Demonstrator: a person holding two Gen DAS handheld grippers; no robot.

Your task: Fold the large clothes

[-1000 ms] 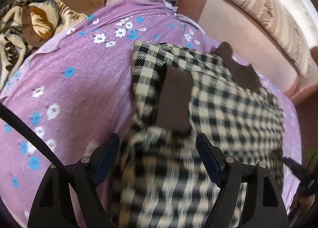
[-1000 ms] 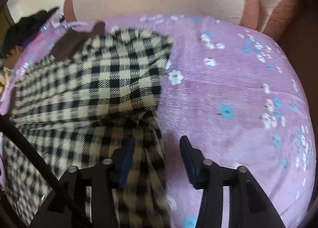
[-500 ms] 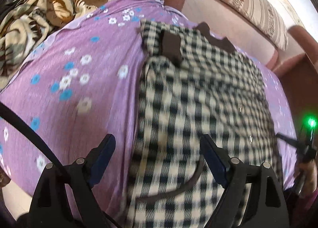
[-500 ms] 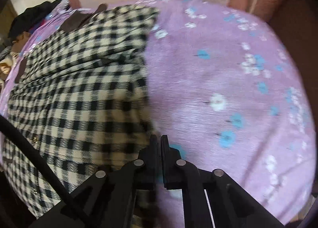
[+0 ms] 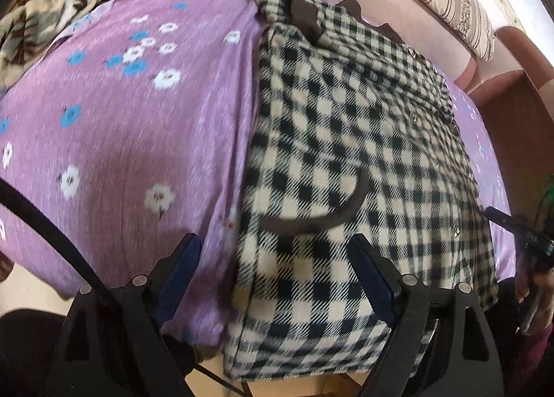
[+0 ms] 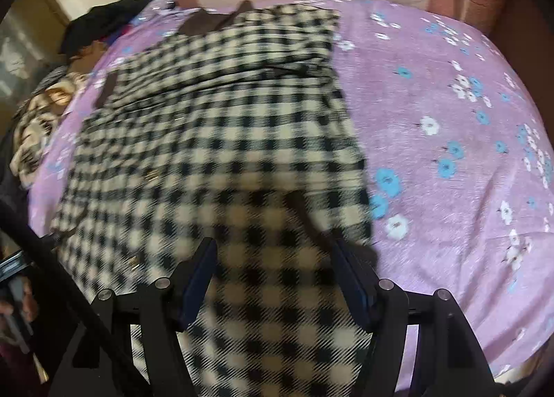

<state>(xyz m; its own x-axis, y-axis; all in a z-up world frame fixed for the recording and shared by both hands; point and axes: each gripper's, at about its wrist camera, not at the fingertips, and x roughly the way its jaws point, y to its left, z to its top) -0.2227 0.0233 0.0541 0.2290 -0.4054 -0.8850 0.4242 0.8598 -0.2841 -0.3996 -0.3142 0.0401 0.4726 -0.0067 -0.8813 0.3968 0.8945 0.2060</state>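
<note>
The left tool (image 5: 273,272) stands released, jaws wide over the near left corner of the checked coat (image 5: 346,140), pads clear of it. The right tool (image 6: 273,275) is opening, blurred checked cloth between its jaws, apparently ungripped. The coat lies flat on the purple floral bed (image 5: 131,126), sides tucked inward. Judged step: reaching for the hem. Next, both tools must pinch the near edge and carry it toward the collar (image 6: 207,23).

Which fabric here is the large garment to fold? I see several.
The black-and-cream checked coat, spread flat on the purple sheet; the striped blanket lies crumpled aside.
</note>
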